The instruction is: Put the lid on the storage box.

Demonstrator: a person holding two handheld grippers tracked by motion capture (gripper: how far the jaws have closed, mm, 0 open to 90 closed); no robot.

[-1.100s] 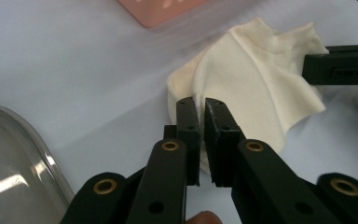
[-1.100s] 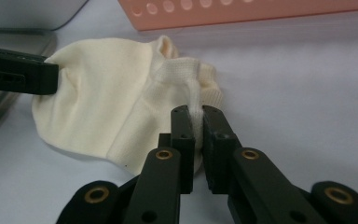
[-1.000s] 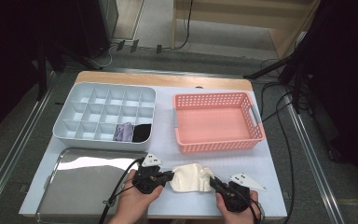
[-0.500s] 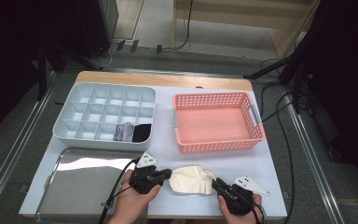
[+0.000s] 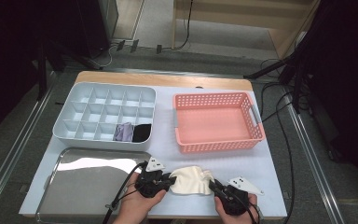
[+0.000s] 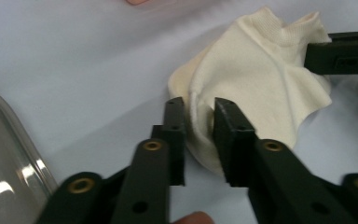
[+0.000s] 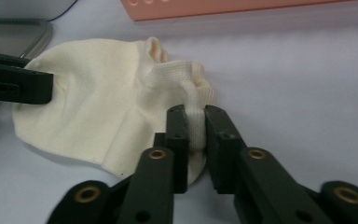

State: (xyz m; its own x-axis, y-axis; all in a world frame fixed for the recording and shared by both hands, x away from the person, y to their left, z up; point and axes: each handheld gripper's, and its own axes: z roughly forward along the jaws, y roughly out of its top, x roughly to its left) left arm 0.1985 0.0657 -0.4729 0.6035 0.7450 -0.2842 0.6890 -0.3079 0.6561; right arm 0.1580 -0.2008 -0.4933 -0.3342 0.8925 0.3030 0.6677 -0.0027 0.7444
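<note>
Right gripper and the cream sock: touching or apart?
Touching. The right gripper view shows the right gripper with both jaws pressed on a pinched fold of the cream sock's ribbed cuff, no gap either side.

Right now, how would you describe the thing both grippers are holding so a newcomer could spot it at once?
Start at the pink basket on the table's right half and come straight toward the person, to the near edge. There a cream sock lies crumpled between the left gripper and right gripper, each pinching one end. It is the only pale cloth on the bare table; the purple and black cloths sit in the divided tray.
</note>
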